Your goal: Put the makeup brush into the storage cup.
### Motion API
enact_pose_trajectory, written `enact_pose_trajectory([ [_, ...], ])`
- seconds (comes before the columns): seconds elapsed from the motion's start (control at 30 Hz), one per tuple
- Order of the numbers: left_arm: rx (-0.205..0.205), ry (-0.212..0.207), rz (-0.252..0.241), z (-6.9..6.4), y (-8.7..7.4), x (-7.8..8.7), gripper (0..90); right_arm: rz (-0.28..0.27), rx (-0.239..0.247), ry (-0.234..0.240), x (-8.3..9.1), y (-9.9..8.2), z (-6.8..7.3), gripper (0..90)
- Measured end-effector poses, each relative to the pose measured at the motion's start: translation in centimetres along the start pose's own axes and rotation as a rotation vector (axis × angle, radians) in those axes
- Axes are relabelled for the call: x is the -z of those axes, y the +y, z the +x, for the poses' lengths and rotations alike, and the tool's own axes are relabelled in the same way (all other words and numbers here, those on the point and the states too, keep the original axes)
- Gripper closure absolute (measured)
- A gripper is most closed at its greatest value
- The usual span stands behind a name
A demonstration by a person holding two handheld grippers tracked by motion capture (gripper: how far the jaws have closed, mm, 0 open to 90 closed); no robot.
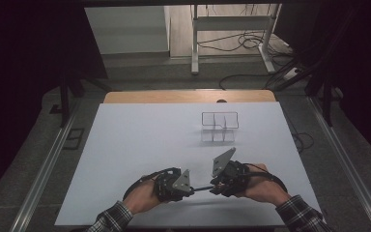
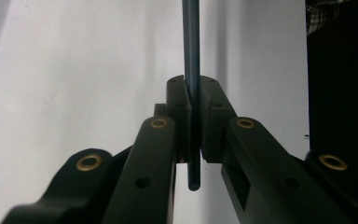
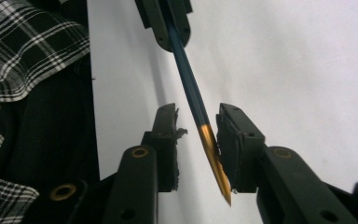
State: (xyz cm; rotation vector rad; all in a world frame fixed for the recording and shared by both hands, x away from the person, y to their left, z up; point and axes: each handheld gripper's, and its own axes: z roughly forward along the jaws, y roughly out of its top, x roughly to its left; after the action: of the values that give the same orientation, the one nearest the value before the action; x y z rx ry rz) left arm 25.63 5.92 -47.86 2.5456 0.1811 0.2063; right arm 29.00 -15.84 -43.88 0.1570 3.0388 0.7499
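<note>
Seemingly a handover was under way. From the high view, the left gripper (image 1: 189,187) and the right gripper (image 1: 216,186) met tip to tip near the front edge of the white table (image 1: 125,145), a thin dark pen (image 1: 203,188) bridging them. A clear wire-edged organizer (image 1: 219,126) with open compartments stood well apart, farther back and empty as far as could be told; it was plausibly where the pen was headed.

In the left gripper view, the black jaws were clamped on the pen (image 2: 192,70), a slim, smooth, round shaft of dark blue-grey whose blunt end poked out below the pads. The jaw arms were matte black plastic with brass bushings.

In the right gripper view, the jaws stood apart, straddling the pen's other end (image 3: 200,116), where the shaft changed to a glossy golden taper ending in a sharp point. That taper lay close against one pad, the other pad well clear. The left gripper (image 3: 170,28) held the far end. A plaid sleeve (image 3: 23,51) showed beside it.

The next move likely called for the right jaws to close squarely on the shaft above the slippery taper before the left let go.
</note>
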Motion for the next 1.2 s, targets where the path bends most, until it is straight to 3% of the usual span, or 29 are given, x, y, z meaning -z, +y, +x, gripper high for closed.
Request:
enact_pose_trajectory([
  [0.33,0.067,0.019,-0.011,-0.3,-1.5,1.1,85.0,-0.031,-0.044,-0.065,1.0,-0.8,-0.4,54.3],
  [0.63,0.140,0.040,-0.056,-0.6,-3.1,2.5,85.1,-0.075,-0.108,-0.113,1.9,-1.6,-0.8,44.8],
  [0.97,0.222,0.058,-0.100,-0.8,-4.6,3.8,85.0,-0.132,-0.218,-0.129,2.3,-2.8,-1.0,39.5],
  [1.2,0.302,0.067,-0.140,-0.9,-5.1,4.0,85.0,-0.185,-0.271,-0.124,2.3,-3.2,-0.9,38.7],
])
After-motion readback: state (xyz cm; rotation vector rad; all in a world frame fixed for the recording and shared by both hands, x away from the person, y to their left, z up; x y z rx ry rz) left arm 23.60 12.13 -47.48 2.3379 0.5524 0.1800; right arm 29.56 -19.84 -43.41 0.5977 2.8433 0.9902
